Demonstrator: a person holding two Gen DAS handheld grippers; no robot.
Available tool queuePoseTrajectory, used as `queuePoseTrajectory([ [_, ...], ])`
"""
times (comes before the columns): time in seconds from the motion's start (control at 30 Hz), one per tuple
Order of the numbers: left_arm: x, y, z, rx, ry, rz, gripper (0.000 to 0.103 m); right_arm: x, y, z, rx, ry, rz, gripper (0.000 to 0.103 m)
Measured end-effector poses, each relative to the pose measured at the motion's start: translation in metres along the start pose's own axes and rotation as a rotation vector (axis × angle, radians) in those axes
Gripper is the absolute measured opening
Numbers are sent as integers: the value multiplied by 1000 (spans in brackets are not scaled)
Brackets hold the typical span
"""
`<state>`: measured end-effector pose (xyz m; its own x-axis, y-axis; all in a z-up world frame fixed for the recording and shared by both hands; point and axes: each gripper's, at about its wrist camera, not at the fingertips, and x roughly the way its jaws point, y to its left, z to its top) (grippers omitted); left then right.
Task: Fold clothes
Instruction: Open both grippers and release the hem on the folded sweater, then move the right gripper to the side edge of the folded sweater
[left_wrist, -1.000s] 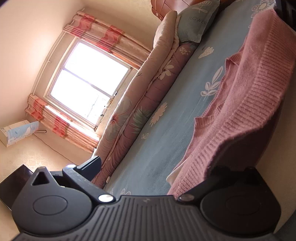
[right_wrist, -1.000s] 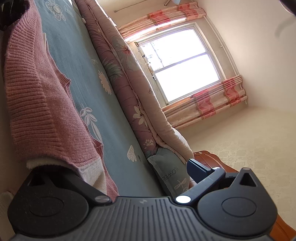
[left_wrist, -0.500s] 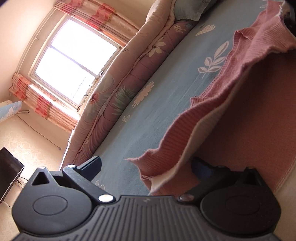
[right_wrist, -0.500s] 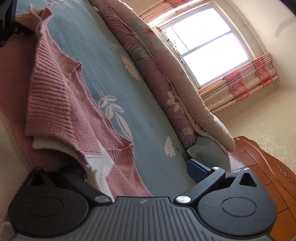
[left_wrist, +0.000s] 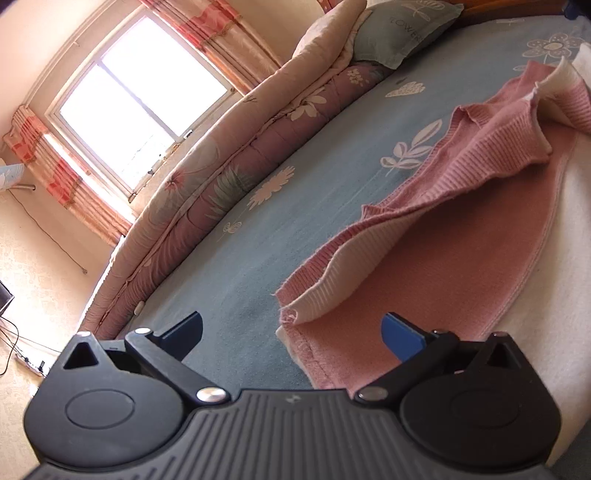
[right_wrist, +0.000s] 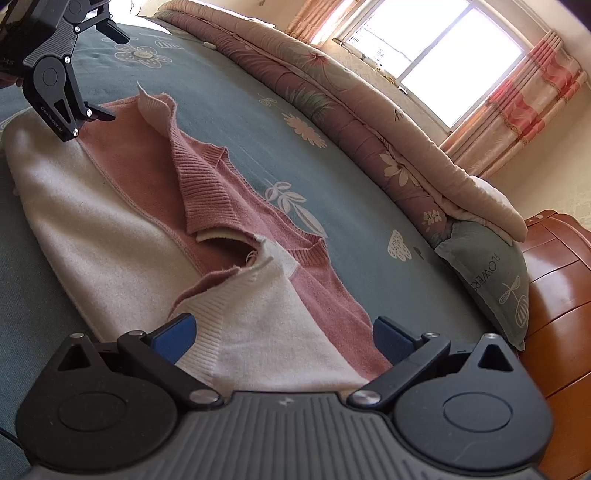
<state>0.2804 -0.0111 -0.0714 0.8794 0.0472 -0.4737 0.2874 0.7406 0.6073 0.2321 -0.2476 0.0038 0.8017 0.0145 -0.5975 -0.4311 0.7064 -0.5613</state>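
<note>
A pink and white knitted sweater (right_wrist: 122, 206) is lying spread across a blue flower-printed bed (right_wrist: 229, 107), with a long quilted bedroll (right_wrist: 369, 122) and a grey-green pillow (right_wrist: 487, 277) lying along the far edge under a bright window (right_wrist: 443, 44). One edge of the sweater is lying doubled over onto the body, forming a loose, rumpled ridge of ribbed pink knit (left_wrist: 491, 147) down the middle, with the white lining showing at both ends. The left gripper (left_wrist: 291, 332) is hovering just above one end of that ridge with its blue-padded jaws spread wide and nothing between them. The right gripper (right_wrist: 284, 336) is hovering over the opposite end, above the white ribbed hem, its jaws likewise spread and holding nothing. In the right wrist view the left gripper (right_wrist: 107, 74) is showing at the far end of the garment, parted, its lower finger close to the pink cloth. Judging from this, a fold is lying partly made but untidy. Doing it well would be calling for each gripper taking a clean pinch of a single folded edge at its own end, both lifting evenly so the knit is not stretching or bunching, and the flap being laid flat with its edge running straight. The soft knit is likely to sag and slip in the middle.
</note>
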Motion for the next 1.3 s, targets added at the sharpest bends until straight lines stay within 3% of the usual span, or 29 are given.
queuePoseTrajectory([
  [0.13, -23, 0, 2, -54, -1, -162, 102, -5, 6, -19, -74, 54, -2, 103],
  [0.33, -31, -10, 2, -86, 33, -299, 102, 9, -4, -25, -92, 80, -54, 103],
  [0.53, -38, -20, 3, -117, 67, -436, 102, 35, -46, -10, 41, 29, -106, 103],
  [0.63, -42, -25, 3, -133, 84, -505, 102, 55, -69, -8, 124, 50, -214, 103],
  [0.7, -44, -24, 3, -145, 82, -507, 102, 65, -81, -10, 177, 90, -272, 103],
  [0.77, -43, -21, 2, -160, 83, -515, 102, 62, -91, -13, 242, 96, -273, 103],
  [0.87, -40, -15, 1, -186, 90, -528, 102, 43, -98, -16, 315, 56, -203, 103],
  [1.0, -37, -10, 2, -213, 94, -538, 102, 21, -87, -15, 337, 0, 55, 103],
  [1.1, -36, -13, 4, -209, 95, -537, 102, 20, -71, -7, 299, -10, 181, 103],
  [1.2, -36, -18, 4, -204, 97, -552, 102, 35, -74, -3, 293, 2, 197, 103],
  [1.3, -36, -21, 2, -203, 106, -558, 102, 57, -104, -13, 432, 17, 251, 103],
])
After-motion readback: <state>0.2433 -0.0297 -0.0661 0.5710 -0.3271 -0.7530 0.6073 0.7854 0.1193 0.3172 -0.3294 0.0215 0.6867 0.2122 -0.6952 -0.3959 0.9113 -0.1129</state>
